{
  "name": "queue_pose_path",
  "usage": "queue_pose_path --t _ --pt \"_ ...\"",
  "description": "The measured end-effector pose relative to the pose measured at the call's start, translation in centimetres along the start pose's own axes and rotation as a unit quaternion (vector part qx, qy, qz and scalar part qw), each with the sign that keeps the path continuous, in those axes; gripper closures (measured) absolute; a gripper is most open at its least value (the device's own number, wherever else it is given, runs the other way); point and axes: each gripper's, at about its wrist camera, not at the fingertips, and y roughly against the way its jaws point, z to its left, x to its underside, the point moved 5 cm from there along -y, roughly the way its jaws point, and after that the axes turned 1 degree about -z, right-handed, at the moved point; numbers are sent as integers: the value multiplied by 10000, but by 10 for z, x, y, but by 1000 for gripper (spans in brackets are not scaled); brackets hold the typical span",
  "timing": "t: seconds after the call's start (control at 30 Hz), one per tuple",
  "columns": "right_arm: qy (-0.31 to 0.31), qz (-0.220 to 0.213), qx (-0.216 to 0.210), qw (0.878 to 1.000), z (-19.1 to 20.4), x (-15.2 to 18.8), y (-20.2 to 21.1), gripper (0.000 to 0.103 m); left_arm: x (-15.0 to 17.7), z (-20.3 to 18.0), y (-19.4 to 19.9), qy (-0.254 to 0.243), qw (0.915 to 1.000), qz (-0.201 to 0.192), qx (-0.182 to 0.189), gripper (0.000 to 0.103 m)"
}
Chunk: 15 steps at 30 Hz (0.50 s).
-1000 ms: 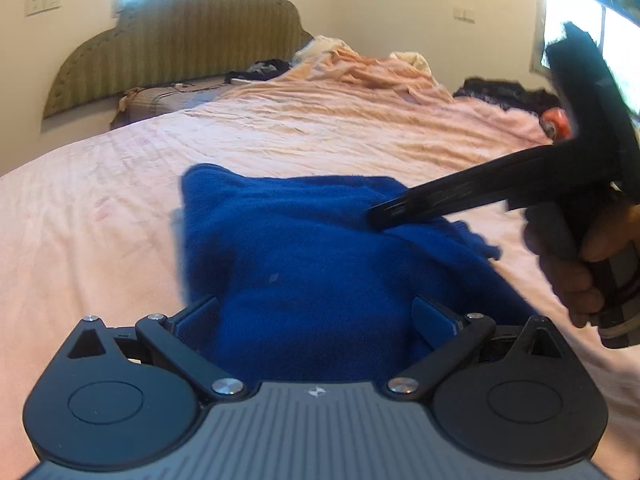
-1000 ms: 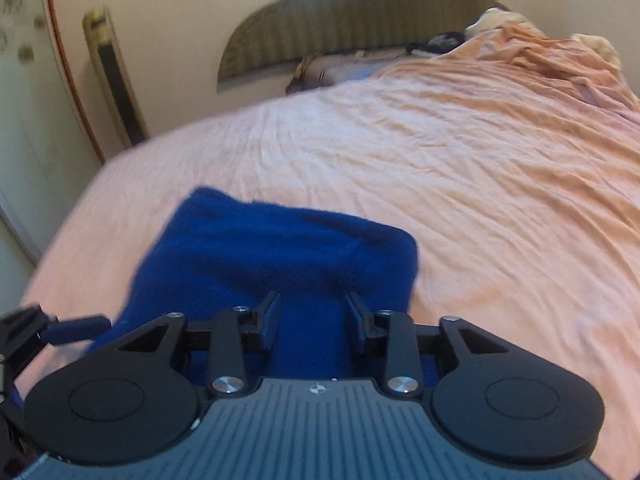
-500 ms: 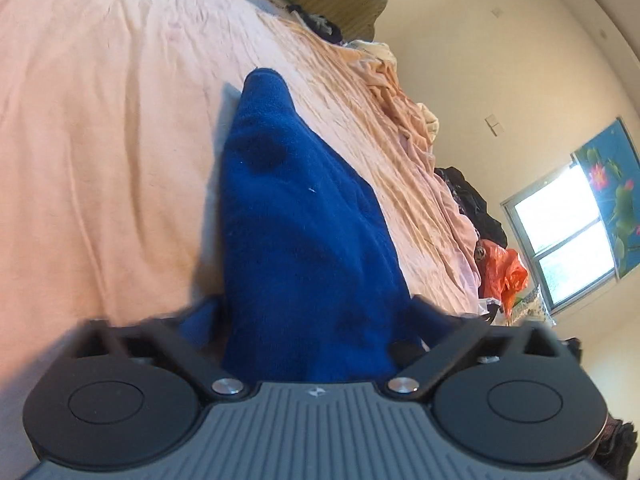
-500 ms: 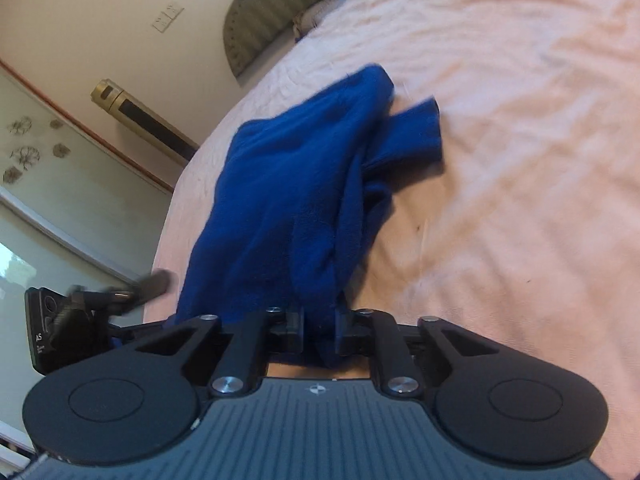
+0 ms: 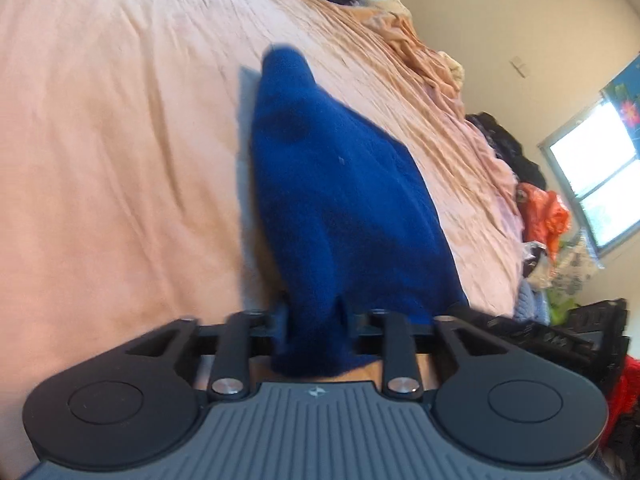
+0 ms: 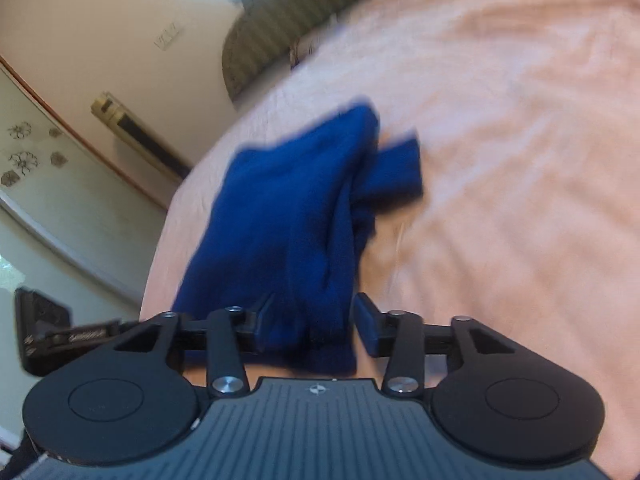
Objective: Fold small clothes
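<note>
Left wrist view: the left gripper [image 5: 316, 320] has its jaws closed on a bunched edge of the blue fleece garment [image 5: 332, 200]. A wad of the cloth is pinched between the two pads and a tuft pokes back toward the camera. From the grip the garment stretches away over the pink bedsheet [image 5: 112, 140], broad in the middle and narrowing to a rounded tip at its far end. Its far part lies on the sheet; the near part rises to the jaws. Rumpled peach bedding [image 5: 420, 64] is heaped along the far edge of the bed, with dark clothes and an orange bag [image 5: 544, 208] beyond it, near a bright window [image 5: 596, 184].

Right wrist view: the right gripper [image 6: 310, 320] straddles another bunched edge of the same garment [image 6: 288, 208]. The left pad presses the cloth, but the right pad stands a little clear of it — the jaws are parted, not clamped. The fabric hangs in thick folds, and a flap spreads flat on the sheet [image 6: 520, 160] at the far right. The other gripper's black body [image 6: 48, 328] shows at the left edge. A padded headboard [image 6: 280, 28] stands at the back.
</note>
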Motion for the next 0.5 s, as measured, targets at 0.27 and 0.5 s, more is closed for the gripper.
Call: queue_pose_path --t 0.27,0.5 --pt "522 -829 265 9948 38 -91 -55 55 -51 -75 -15 -2380 9551 -1553 -832 17" --pt "-213 374 996 9941 -5 -113 -160 63 -87 -63 -122 -2499 9587 -595 -1225 17"
